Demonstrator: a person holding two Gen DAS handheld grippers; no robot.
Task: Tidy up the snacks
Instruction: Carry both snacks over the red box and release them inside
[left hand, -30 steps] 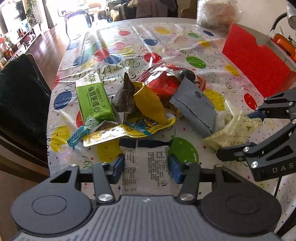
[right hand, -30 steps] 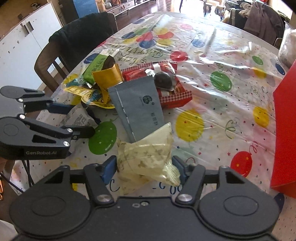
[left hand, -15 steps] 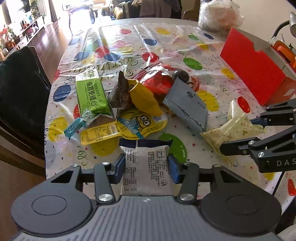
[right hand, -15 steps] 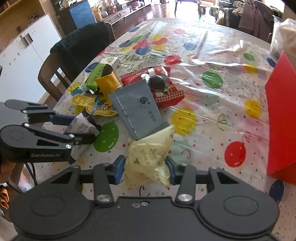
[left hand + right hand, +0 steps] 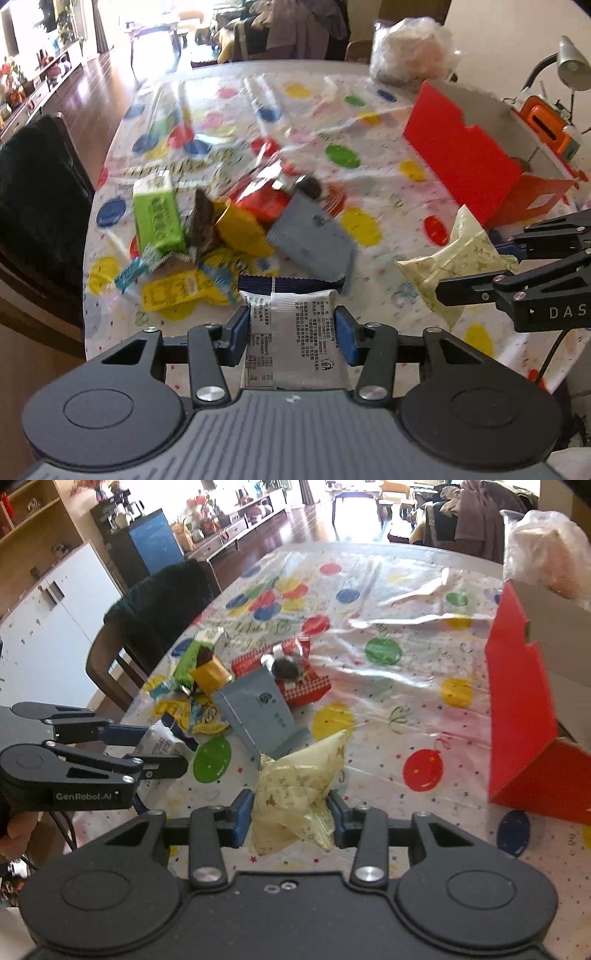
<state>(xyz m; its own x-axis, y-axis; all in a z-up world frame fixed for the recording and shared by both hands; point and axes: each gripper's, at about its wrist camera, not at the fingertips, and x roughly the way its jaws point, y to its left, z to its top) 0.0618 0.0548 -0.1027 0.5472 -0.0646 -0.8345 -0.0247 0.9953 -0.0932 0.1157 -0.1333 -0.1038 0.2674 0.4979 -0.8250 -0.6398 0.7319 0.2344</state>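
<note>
Snacks are only partly sorted: most of the pile sits loose on the balloon-print tablecloth (image 5: 369, 122), and only two packets are in hand. At the bottom centre of the left wrist view, the left gripper (image 5: 291, 328) is clenched on a white packet (image 5: 295, 343) with small black print, the blue pads pressing its two edges. At the bottom centre of the right wrist view, the right gripper (image 5: 290, 812) has just been closing its jaws, and they now grasp a pale yellow pouch (image 5: 295, 794) with a star pattern, crumpled between the pads; the same pouch shows at the right edge of the left view, clear of the cloth. Left to deal with, in the middle left of both views, are a green bar (image 5: 159, 218), a yellow wrapper (image 5: 240, 229), a grey sachet (image 5: 314, 240), a red packet (image 5: 303, 686), a yellow cartoon packet (image 5: 184, 291) and a small teal candy (image 5: 129, 273), all heaped touching one another. The red box (image 5: 517, 716) stands open at the right, well apart from the heap; I judge it the likely place for the snacks, and I cannot tell whether anything lies inside it.
</note>
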